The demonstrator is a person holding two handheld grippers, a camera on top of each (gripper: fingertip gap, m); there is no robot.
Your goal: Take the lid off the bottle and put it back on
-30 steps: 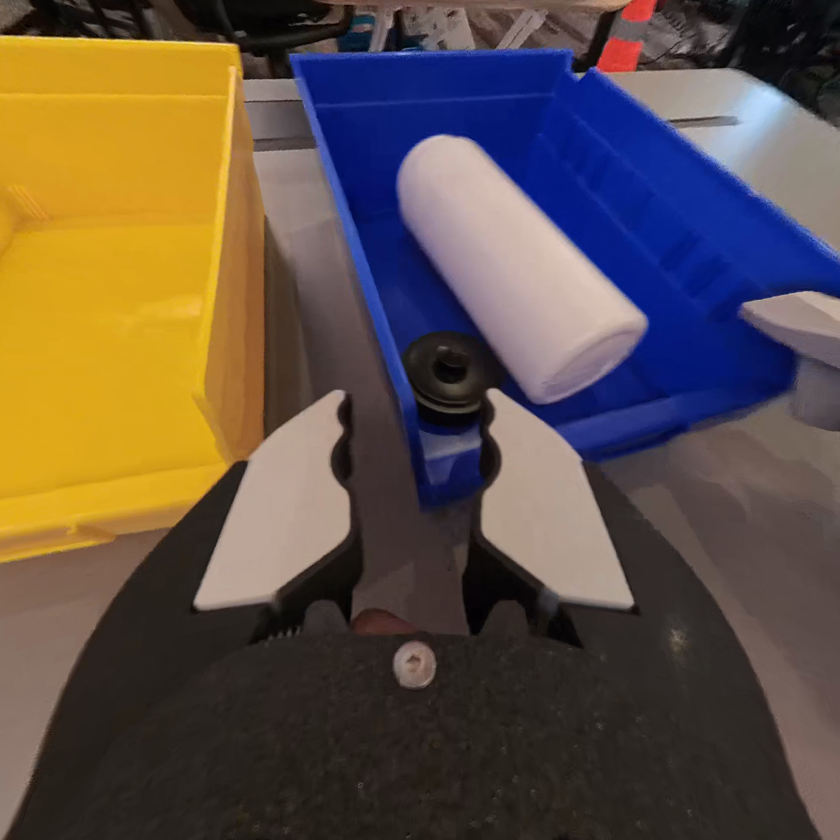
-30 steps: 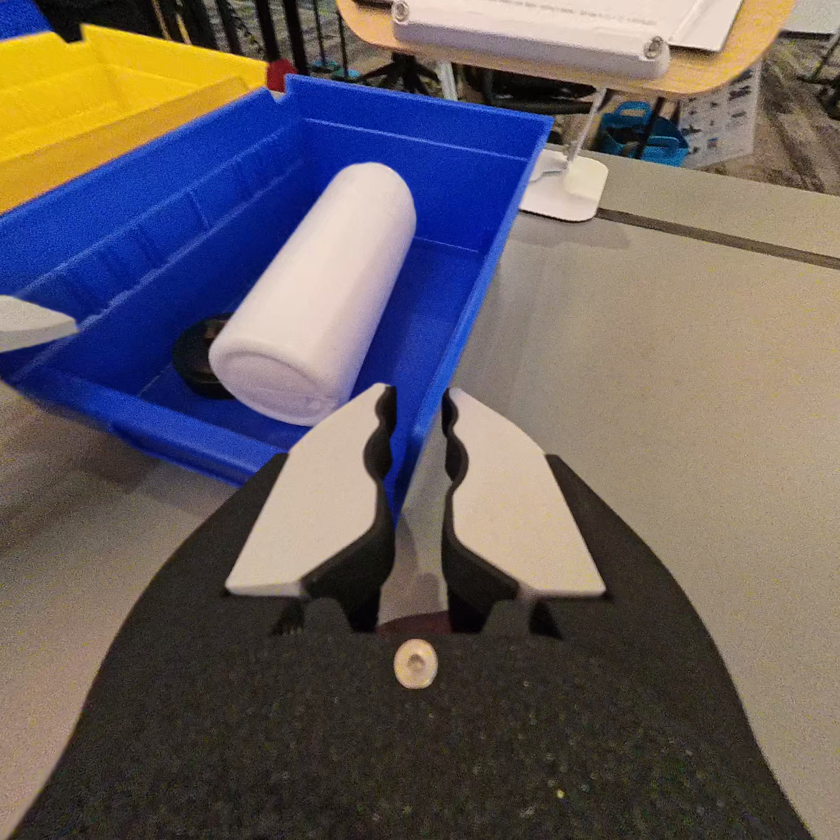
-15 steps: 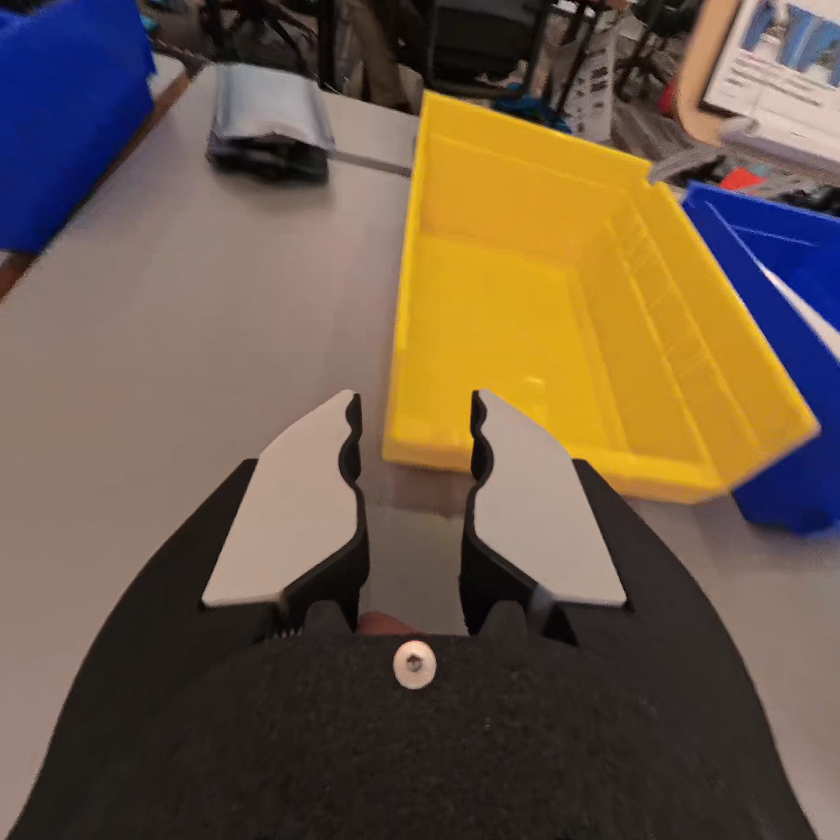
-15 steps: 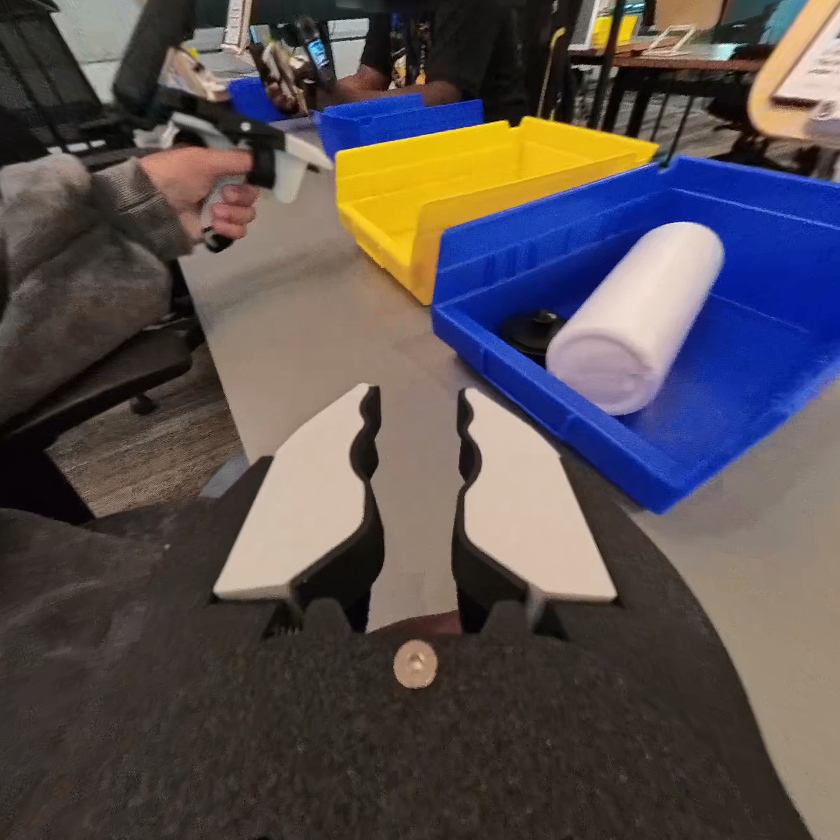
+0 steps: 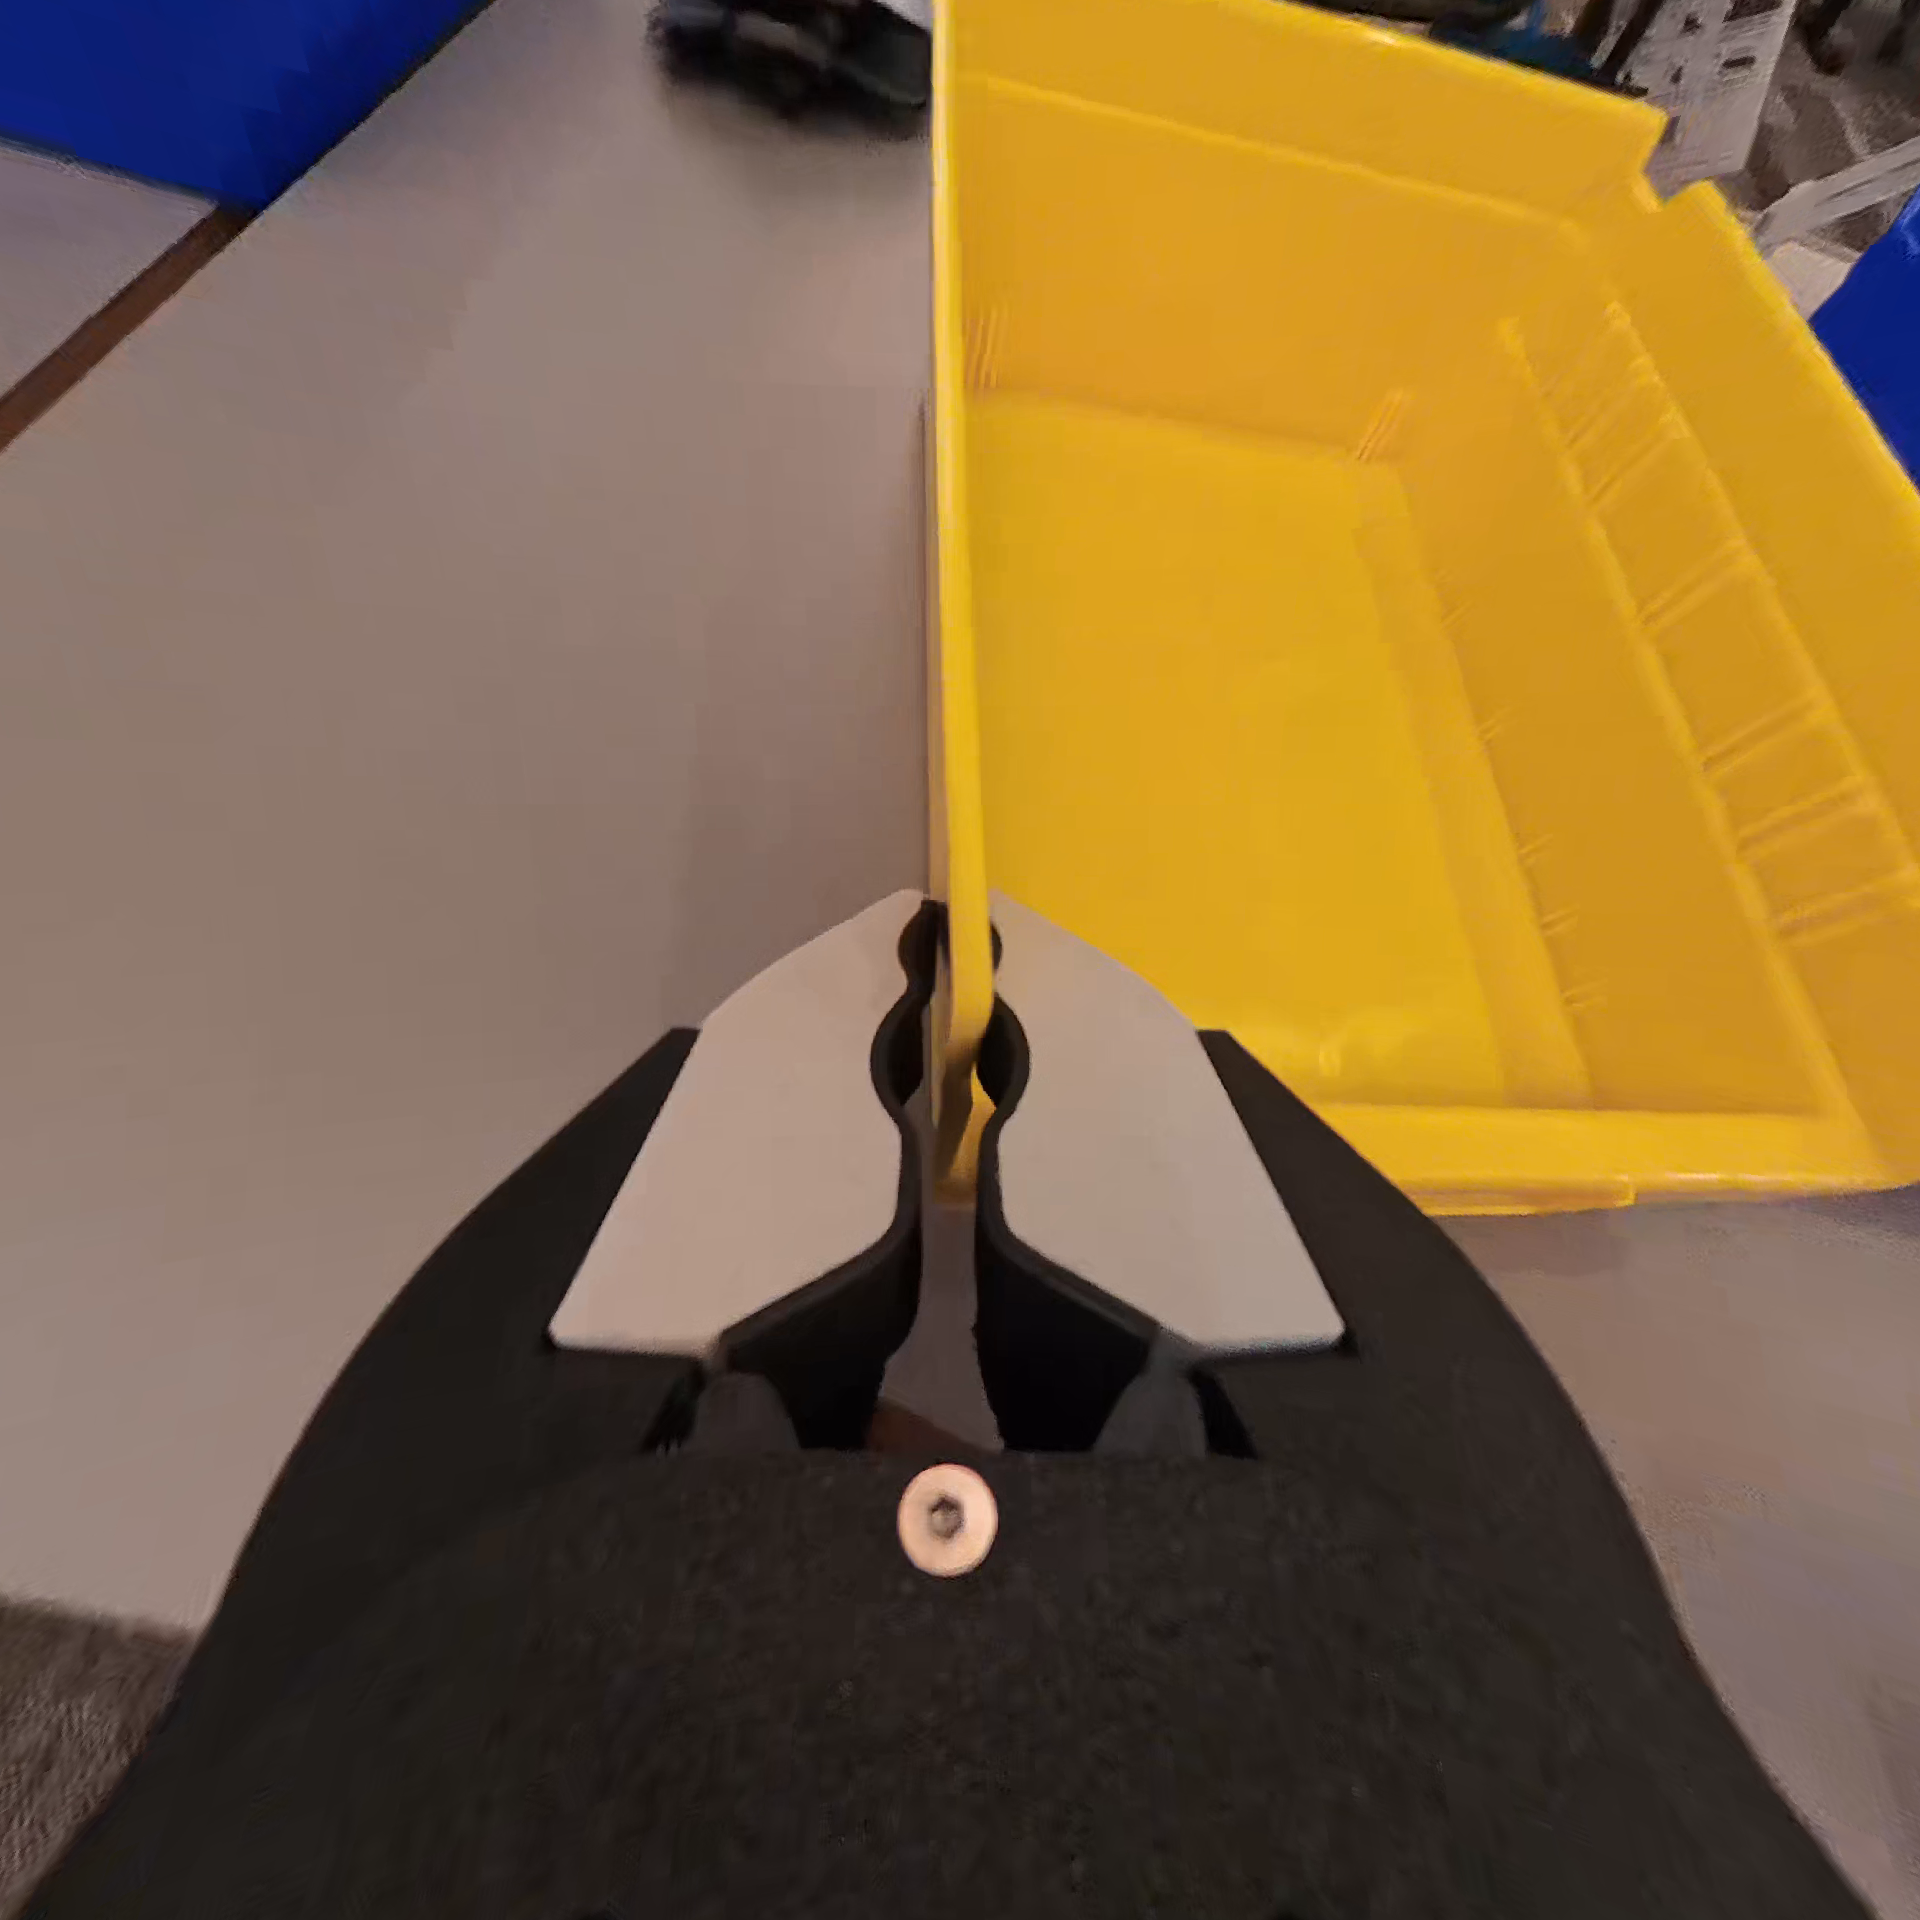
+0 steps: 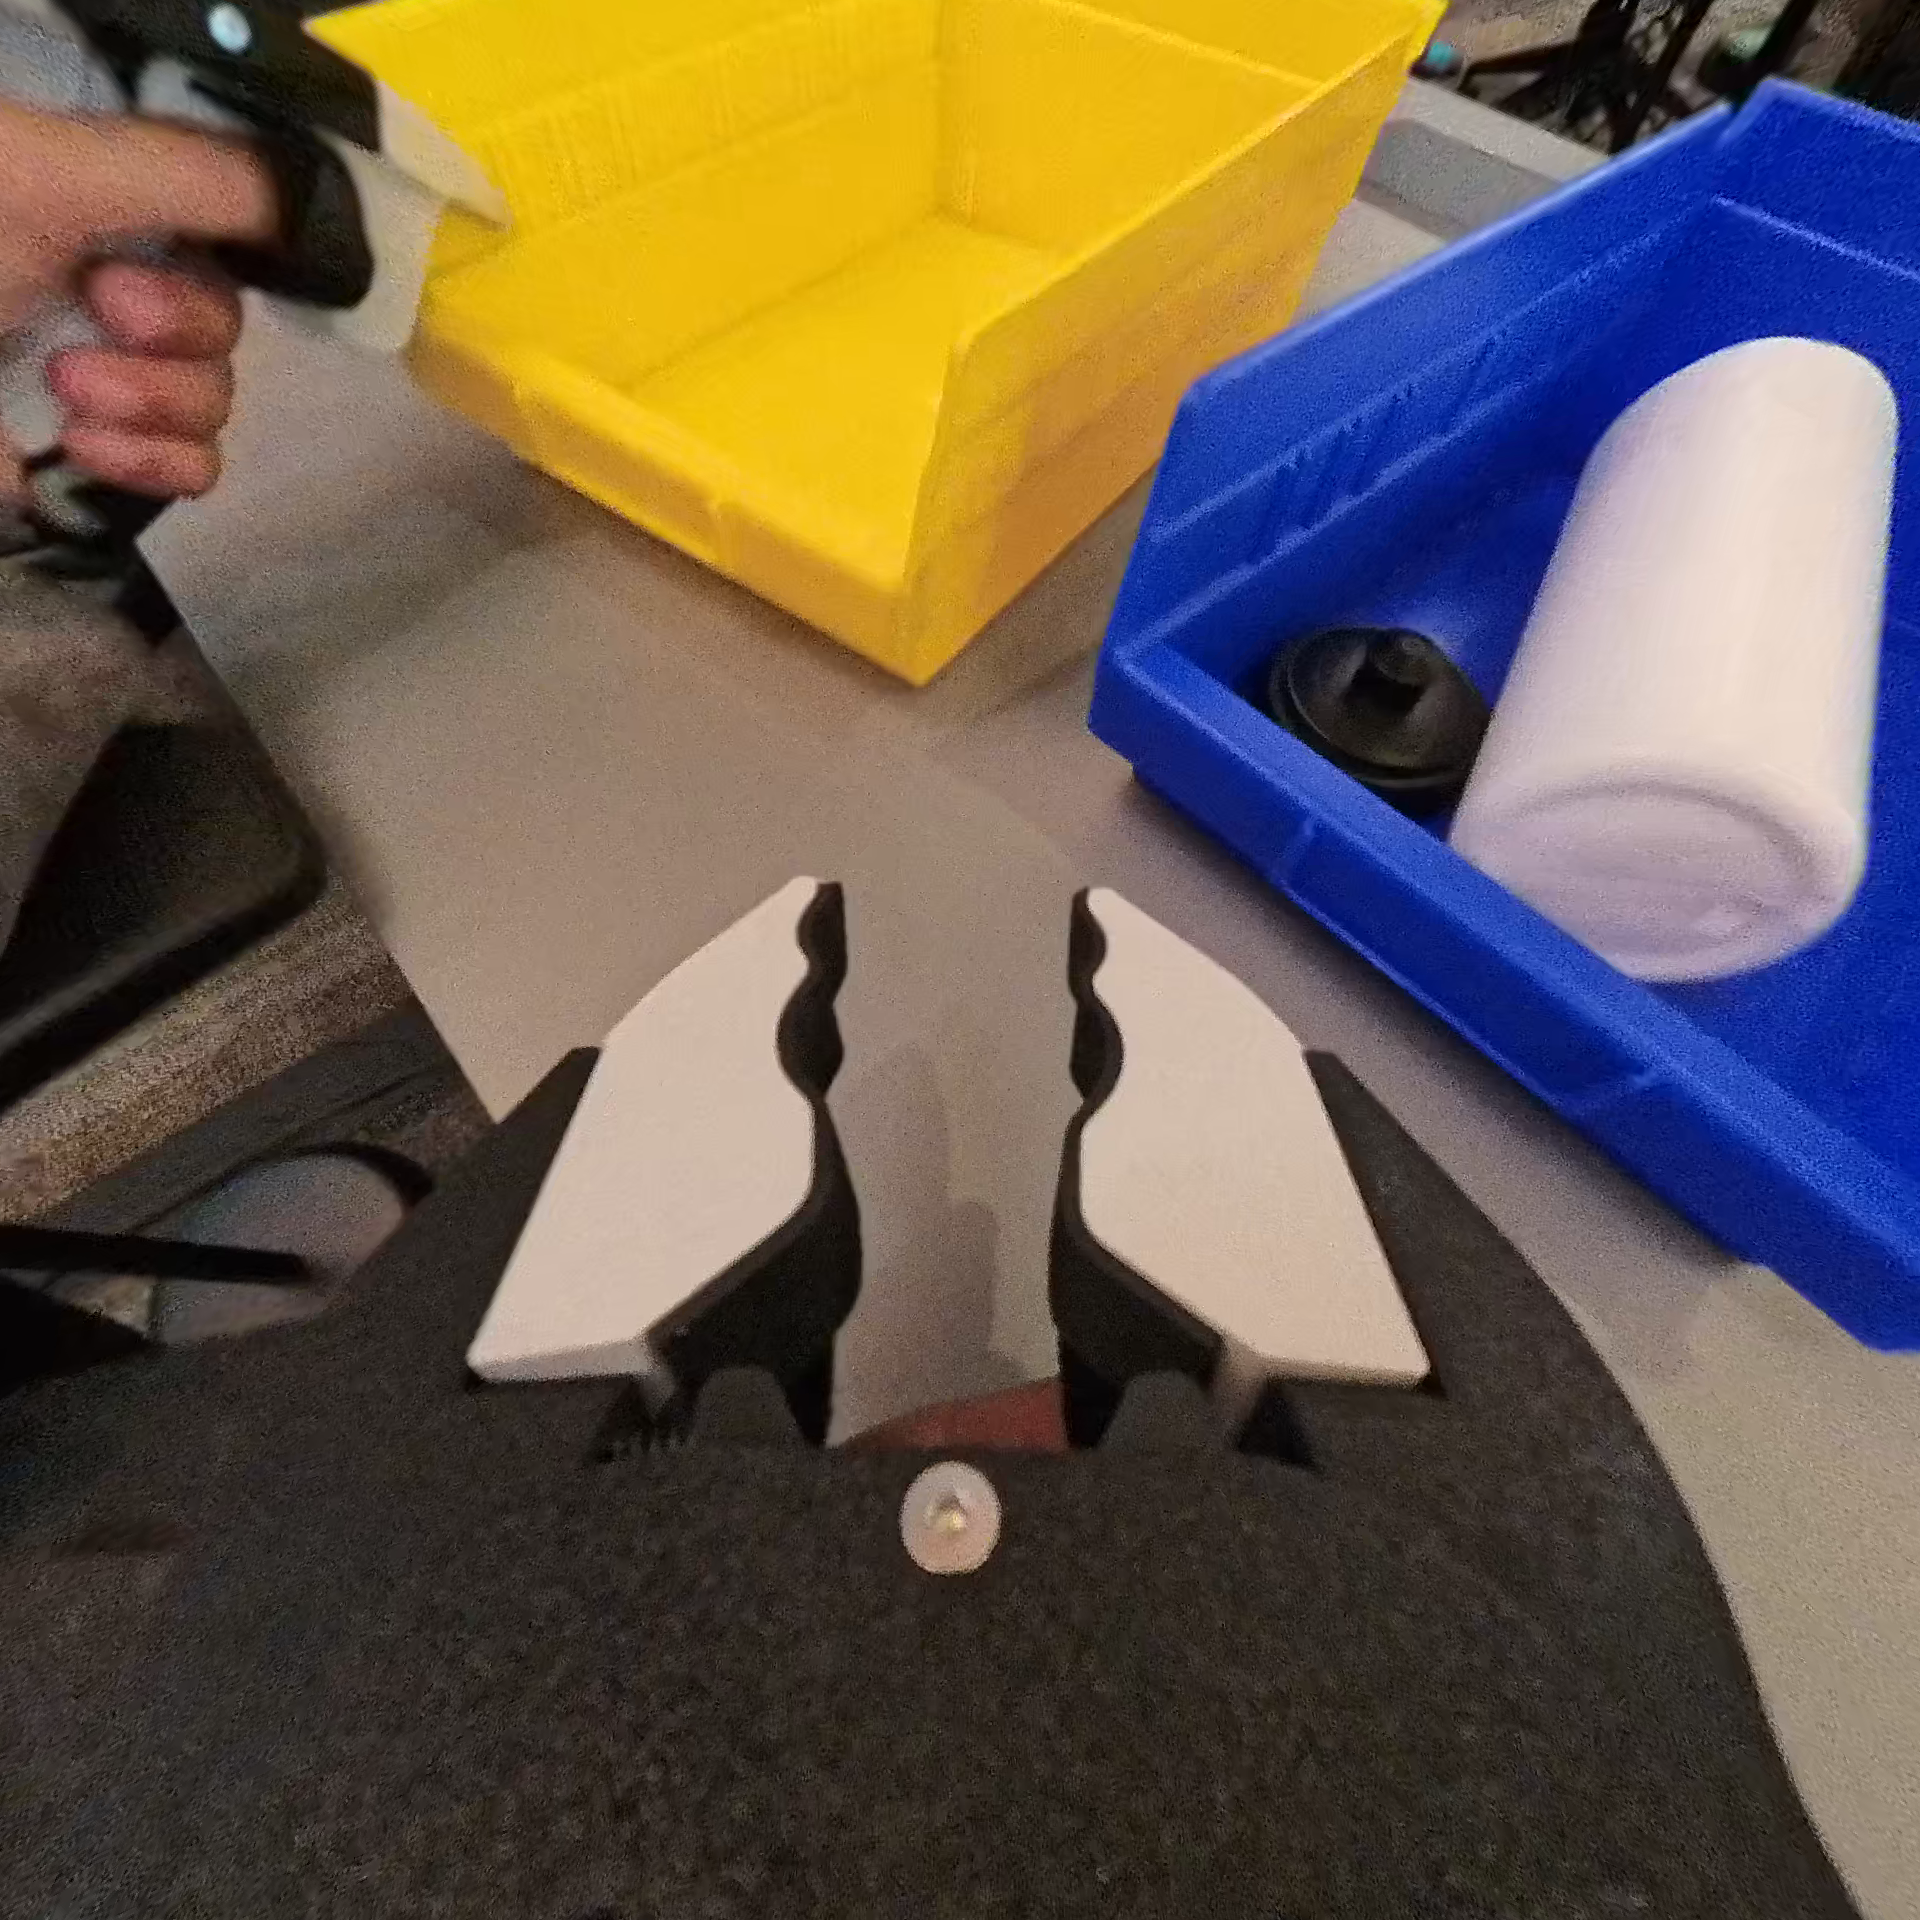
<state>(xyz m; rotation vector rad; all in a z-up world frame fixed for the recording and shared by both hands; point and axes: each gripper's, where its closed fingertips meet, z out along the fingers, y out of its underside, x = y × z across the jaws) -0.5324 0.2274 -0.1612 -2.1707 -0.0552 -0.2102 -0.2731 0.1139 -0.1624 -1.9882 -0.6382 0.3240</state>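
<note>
A white cylindrical bottle [image 6: 1704, 665] lies on its side in the blue bin [image 6: 1351, 831], its black lid [image 6: 1371, 717] off, just beside it

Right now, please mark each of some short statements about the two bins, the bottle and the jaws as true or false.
1. The left gripper is shut on the yellow bin wall. True.
2. The right gripper holds the black lid. False: its jaws are open and empty.
3. The white bottle lies in the blue bin. True.
4. The lid lies in the yellow bin. False: it lies in the blue bin, beside the bottle.
</note>
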